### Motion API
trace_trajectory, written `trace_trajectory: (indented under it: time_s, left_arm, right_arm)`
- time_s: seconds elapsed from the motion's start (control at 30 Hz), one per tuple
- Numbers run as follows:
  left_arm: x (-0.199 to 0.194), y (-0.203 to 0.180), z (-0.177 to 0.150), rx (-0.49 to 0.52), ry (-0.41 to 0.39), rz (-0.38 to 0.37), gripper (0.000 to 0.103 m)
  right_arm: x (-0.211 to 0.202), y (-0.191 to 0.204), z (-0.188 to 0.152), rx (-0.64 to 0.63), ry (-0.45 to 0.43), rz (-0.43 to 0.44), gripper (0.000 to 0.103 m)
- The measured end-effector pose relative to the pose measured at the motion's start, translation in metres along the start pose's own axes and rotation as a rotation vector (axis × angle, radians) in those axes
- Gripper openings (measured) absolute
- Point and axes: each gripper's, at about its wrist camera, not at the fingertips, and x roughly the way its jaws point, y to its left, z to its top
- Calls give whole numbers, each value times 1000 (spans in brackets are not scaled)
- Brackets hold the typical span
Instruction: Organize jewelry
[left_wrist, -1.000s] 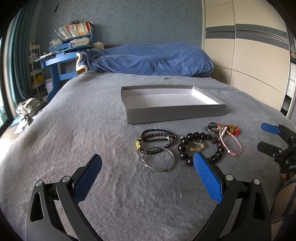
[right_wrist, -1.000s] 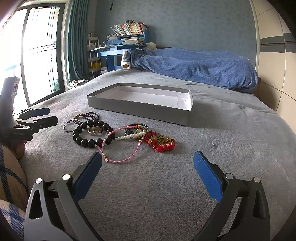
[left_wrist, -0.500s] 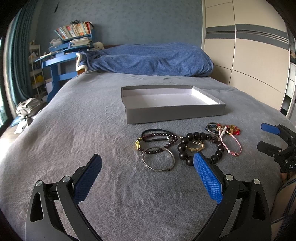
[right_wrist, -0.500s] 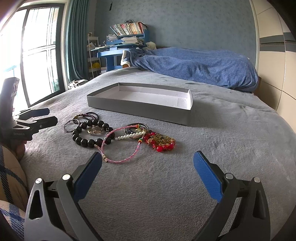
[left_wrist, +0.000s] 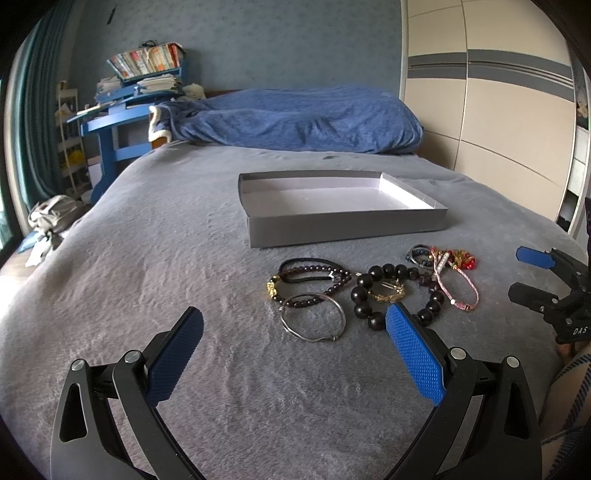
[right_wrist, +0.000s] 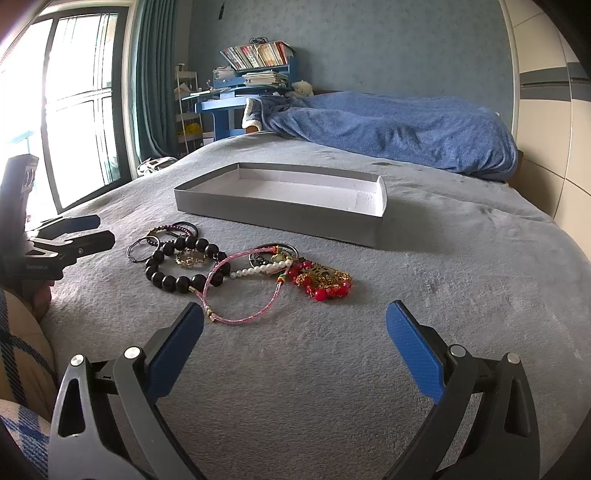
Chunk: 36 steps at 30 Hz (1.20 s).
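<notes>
Left tool (left_wrist: 294, 325) at bottom of its frame, fingers spread wide, grasping nothing, low over the grey bed cover (left_wrist: 147, 258). Just beyond its tips, centre frame: silver bangle (left_wrist: 313, 316), touching a dark garnet bead bracelet (left_wrist: 314, 282). Right of these, the large black bead bracelet (left_wrist: 391, 291); the tool's right pad partly hides its near edge.

Right tool (right_wrist: 294, 325) likewise released, nothing between the fingers. Pink cord bracelet (right_wrist: 243, 286) lies just ahead of its left fingertip, left of centre. Red and gold bead cluster (right_wrist: 321, 282) sits just past it, mid-frame, with a white pearl strand (right_wrist: 262, 268) touching both.

Further back, grey shallow box (left_wrist: 347, 230), white inside, open, apart from the jewelry. Far end of bed: rumpled blue blanket (left_wrist: 295, 122).
</notes>
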Motion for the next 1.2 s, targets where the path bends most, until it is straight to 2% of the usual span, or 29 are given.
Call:
trace_trajectory:
  time_s: [0.43, 0.73, 0.97, 1.2]
  left_arm:
    - [2, 1, -2, -1, 6, 8, 98]
    - [6, -8, -4, 22, 37, 7, 98]
    - [24, -11, 3, 55, 177, 42, 98]
    - [37, -12, 5, 74, 264, 50, 97]
  right_arm:
    - [3, 0, -4, 6, 0, 3, 98]
    - [6, 2, -3, 10, 1, 2, 98]
    - [8, 0, -3, 16, 17, 4, 98]
    - [8, 1, -2, 24, 45, 0, 98]
